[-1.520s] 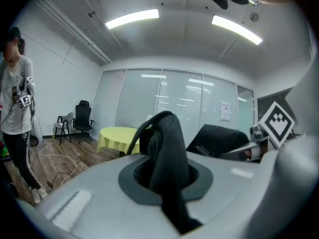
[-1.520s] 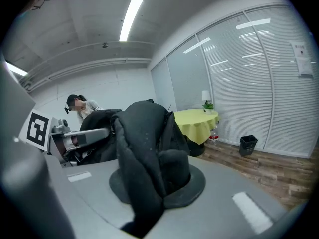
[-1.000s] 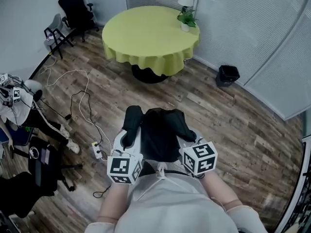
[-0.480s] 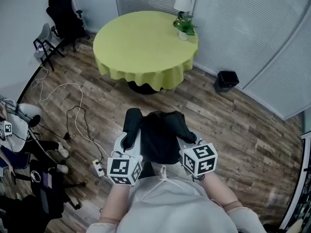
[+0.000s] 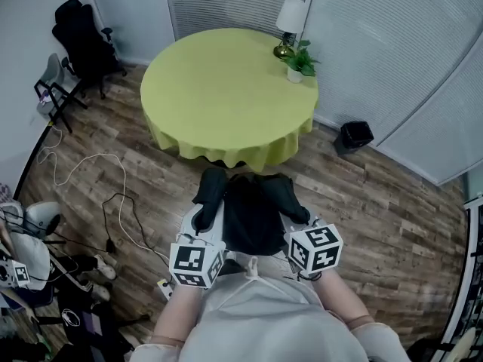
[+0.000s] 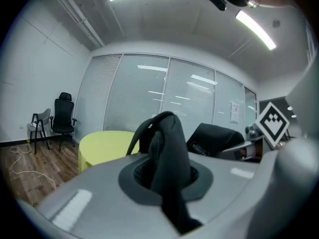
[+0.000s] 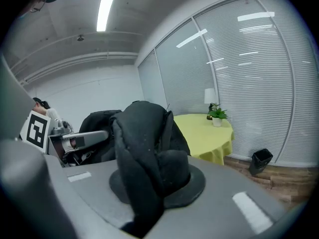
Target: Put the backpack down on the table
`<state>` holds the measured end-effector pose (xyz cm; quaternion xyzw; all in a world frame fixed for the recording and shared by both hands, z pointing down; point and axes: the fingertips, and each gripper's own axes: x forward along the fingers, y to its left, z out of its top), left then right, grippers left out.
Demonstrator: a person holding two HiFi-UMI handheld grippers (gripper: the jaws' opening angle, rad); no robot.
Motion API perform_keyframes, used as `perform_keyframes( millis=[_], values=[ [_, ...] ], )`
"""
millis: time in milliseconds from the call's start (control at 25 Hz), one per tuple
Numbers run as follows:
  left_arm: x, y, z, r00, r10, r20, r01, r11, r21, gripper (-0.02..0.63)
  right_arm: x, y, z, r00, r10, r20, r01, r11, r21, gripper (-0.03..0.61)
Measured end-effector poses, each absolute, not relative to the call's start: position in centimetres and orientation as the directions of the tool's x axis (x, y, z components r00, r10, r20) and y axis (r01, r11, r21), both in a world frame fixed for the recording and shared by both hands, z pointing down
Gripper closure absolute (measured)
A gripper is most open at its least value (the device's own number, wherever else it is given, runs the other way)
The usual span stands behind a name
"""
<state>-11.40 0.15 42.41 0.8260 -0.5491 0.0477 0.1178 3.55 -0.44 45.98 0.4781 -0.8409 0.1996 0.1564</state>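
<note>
A black backpack [image 5: 250, 216] hangs in front of the person, carried between both grippers just short of the round table with its yellow-green cloth [image 5: 226, 89]. My left gripper [image 5: 207, 216] is shut on a black shoulder strap [image 6: 167, 153], which bulges up between its jaws in the left gripper view. My right gripper [image 5: 296, 219] is shut on another fold of black strap [image 7: 144, 153]. The table [image 6: 99, 143] shows ahead in the left gripper view and the table [image 7: 209, 128] also in the right gripper view. The bag's lower part is hidden by the person's body.
A white lamp [image 5: 291, 17] and a potted plant [image 5: 302, 62] stand at the table's far right edge. A black bin [image 5: 353, 136] sits by the glass wall. Black office chairs [image 5: 79, 44] stand at the far left. Cables [image 5: 98, 179] trail over the wooden floor.
The table has come nearer in the head view and now reaches almost to the backpack. Both grippers keep their hold on the straps.
</note>
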Motion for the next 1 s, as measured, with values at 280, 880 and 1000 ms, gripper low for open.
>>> perform_keyframes(
  millis=[280,880,1000],
  values=[
    [-18.4,-7.5,41.6,0.388,-0.9,0.2,-0.92,-0.367,0.135,0.587,-3.1,-8.2,45.3,-0.492,-0.75,0.442,-0.869,0.452,-0.2,0.546],
    [-21.6,-26.9,41.7,0.281,-0.937,0.209,-0.958,-0.26,0.123,0.586,-6.6,-29.5,45.6,-0.599,-0.675,0.43,-0.795,0.563,-0.225,0.546],
    [-21.0,-31.8,41.2,0.256,-0.943,0.214,-0.965,-0.234,0.123,0.586,-6.0,-34.8,45.1,-0.62,-0.656,0.43,-0.778,0.585,-0.229,0.546]
  ],
)
